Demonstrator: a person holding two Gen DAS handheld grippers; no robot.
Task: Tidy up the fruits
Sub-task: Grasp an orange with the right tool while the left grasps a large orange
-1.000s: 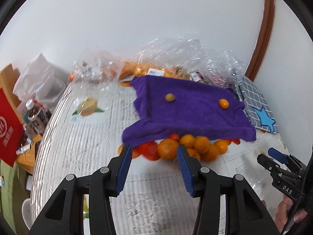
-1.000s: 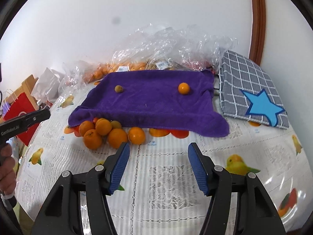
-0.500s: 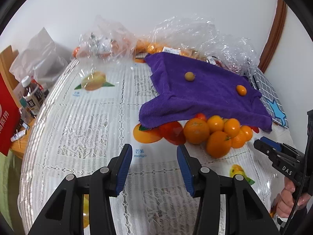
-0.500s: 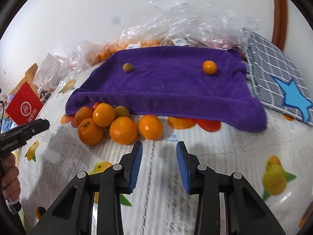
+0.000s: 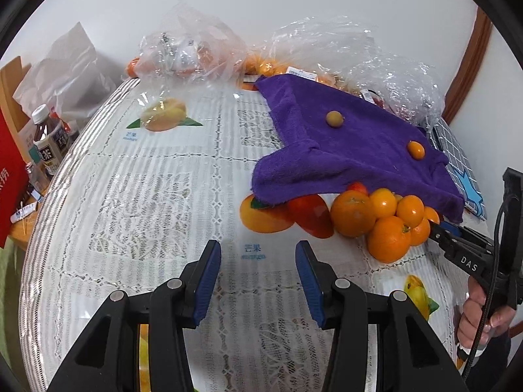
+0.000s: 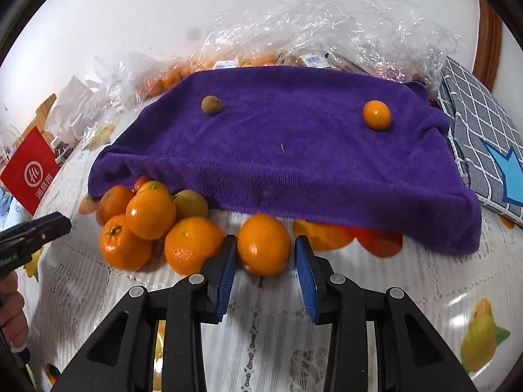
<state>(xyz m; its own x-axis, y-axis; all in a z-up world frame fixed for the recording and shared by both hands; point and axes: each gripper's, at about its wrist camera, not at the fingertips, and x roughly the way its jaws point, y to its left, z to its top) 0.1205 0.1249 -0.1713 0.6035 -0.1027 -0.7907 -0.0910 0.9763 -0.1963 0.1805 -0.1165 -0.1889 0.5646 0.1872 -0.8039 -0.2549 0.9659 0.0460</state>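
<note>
- Left wrist view: left gripper held over the lace-covered tabletop, jaws parted, nothing between the blue pads.
- Ahead and toward the right edge of the tabletop: a cluster of oranges tucked against the near hem of a purple towel.
- On the towel: a small greenish-brown fruit toward the far side and a small orange fruit nearer the right edge, well apart.
- Behind the towel, along the far edge: crumpled clear plastic bags with more fruit inside.
- At the right rim: right gripper tip right beside the cluster, carried by a hand.
- Right wrist view: right gripper jaws closing around one orange, which sits between the pads at the towel's near hem; left pad against the peel, a sliver of gap at the right pad.
- To its left: remaining oranges piled together, touching one another.
- At the right edge of the tabletop: a grey checked cloth with a blue star just beside the towel.
</note>
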